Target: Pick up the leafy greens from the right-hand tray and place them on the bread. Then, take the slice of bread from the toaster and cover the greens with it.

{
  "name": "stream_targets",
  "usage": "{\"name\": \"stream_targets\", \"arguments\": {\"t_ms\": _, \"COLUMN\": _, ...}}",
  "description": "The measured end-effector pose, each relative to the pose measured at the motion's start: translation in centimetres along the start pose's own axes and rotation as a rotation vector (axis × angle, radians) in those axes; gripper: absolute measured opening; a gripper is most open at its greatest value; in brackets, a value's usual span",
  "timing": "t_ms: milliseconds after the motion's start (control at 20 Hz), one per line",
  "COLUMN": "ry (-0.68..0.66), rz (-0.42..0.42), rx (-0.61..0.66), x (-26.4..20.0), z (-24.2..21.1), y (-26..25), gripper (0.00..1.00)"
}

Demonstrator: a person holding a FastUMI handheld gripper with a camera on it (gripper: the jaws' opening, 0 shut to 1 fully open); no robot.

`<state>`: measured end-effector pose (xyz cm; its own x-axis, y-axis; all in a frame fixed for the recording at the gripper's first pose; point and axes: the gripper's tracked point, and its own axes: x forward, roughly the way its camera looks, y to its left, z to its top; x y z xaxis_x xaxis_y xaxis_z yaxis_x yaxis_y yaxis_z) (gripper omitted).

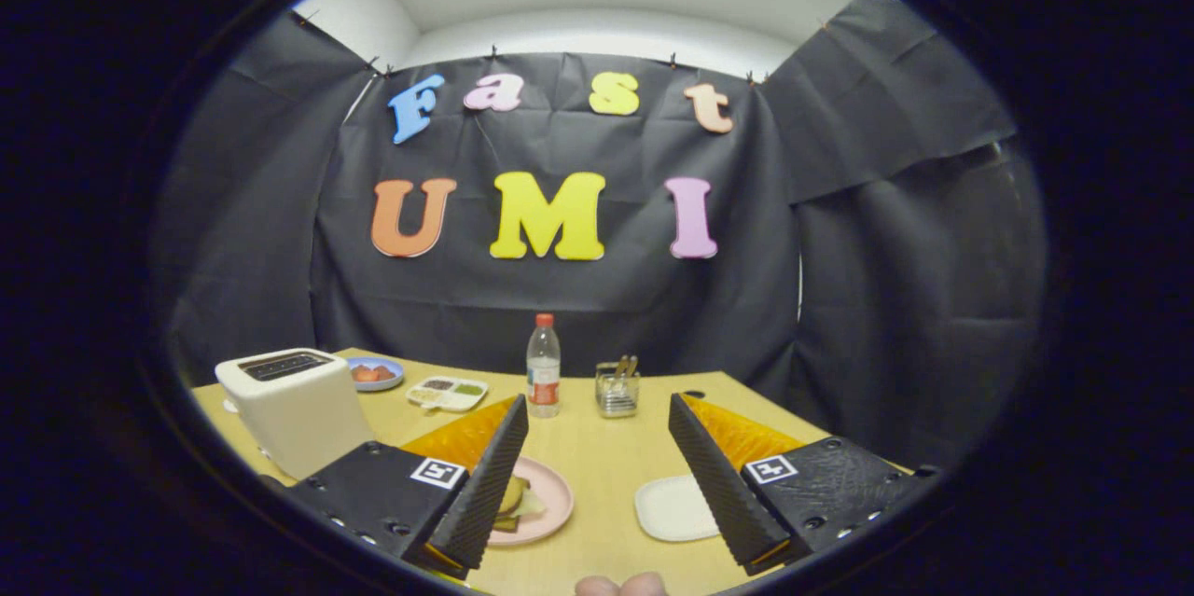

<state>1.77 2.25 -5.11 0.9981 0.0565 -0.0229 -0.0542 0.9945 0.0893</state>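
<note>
On the pink plate, tucked against the inner side of the left finger, lies the bread with a yellowish-green layer on it; most of it is hidden by that finger, so its long axis and which way it points cannot be told. The gripper holds nothing, its jaws spread wide, with bare tabletop between them. At about four o'clock from the plate, just inside the right finger, sits a white tray; the greens cannot be made out on what shows of it. The white toaster stands at ten o'clock from the plate, beyond the left finger, its slot facing up; the slice in it cannot be seen. Behind the toaster, toward one o'clock from it, are a blue dish with something reddish and a small divided tray. Farther back, at twelve o'clock from the jaws, a capped bottle stands upright with a wire caddy just right of it. Fingertips of a person show at six o'clock.
</note>
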Motion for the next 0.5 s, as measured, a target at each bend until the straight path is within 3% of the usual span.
{"name": "stream_targets", "arguments": {"t_ms": 200, "ry": -0.057, "rz": 0.025, "rx": -0.016, "x": -3.2, "z": 2.8, "y": -0.5, "gripper": 0.92}}
{"name": "stream_targets", "arguments": {"t_ms": 500, "ry": -0.085, "rz": -0.002, "rx": -0.003, "x": -7.5, "z": 4.4, "y": -1.9, "gripper": 0.89}}
